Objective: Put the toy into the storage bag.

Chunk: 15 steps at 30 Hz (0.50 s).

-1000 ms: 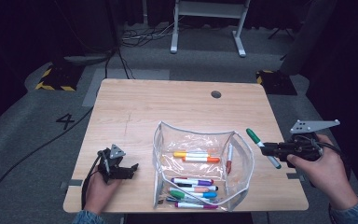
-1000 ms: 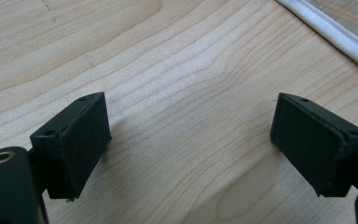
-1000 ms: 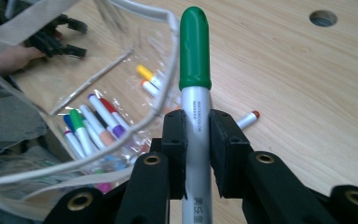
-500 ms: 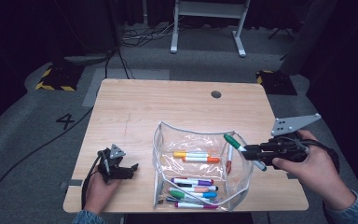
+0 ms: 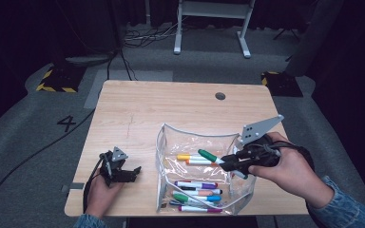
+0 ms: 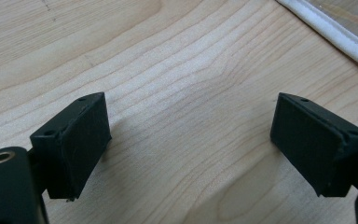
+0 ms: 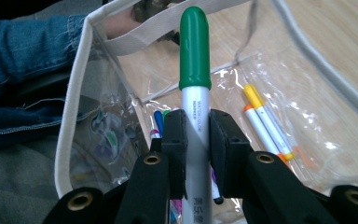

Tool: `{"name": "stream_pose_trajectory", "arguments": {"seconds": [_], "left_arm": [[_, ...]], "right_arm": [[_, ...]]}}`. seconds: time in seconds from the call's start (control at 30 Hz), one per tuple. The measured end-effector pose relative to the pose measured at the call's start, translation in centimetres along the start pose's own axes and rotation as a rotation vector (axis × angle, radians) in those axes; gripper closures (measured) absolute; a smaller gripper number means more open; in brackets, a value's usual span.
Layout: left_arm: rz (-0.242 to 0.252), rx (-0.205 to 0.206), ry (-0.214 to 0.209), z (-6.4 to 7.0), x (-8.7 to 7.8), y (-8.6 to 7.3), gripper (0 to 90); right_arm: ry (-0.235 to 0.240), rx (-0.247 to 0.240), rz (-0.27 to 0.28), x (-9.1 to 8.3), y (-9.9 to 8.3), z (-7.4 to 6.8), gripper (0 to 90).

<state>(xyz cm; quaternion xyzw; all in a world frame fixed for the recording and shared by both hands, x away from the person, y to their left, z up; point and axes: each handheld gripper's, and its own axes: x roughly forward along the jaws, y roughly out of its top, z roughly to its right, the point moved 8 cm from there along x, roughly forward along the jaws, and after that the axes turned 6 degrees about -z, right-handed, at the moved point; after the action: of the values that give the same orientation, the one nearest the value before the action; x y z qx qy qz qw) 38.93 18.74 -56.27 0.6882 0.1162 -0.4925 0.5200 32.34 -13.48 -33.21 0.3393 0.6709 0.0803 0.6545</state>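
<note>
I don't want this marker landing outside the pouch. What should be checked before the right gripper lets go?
1. Right gripper clamped on green-capped marker: ok.
2. Marker over the clear pouch opening: ok, by the high view.
3. Room among markers inside the pouch: ok.
4. Left gripper open, apart from the pouch: ok.
5. Marker's height above the pouch bottom: cannot tell.
</note>
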Motion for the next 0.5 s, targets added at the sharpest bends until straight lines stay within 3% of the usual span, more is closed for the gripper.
{"name": "stream_pose_trajectory", "arguments": {"seconds": [0.27, 0.5], "left_arm": [[0.0, 0.0, 0.0, 0.0, 0.0, 0.0, 12.0], [-0.001, 0.001, -0.001, 0.0, 0.0, 0.0, 12.0]], "right_arm": [[0.046, -0.039, -0.086, 2.9, 1.1, -1.3, 76.7], [0.075, -0.053, -0.192, 5.6, 0.9, -1.9, 76.7]]}}
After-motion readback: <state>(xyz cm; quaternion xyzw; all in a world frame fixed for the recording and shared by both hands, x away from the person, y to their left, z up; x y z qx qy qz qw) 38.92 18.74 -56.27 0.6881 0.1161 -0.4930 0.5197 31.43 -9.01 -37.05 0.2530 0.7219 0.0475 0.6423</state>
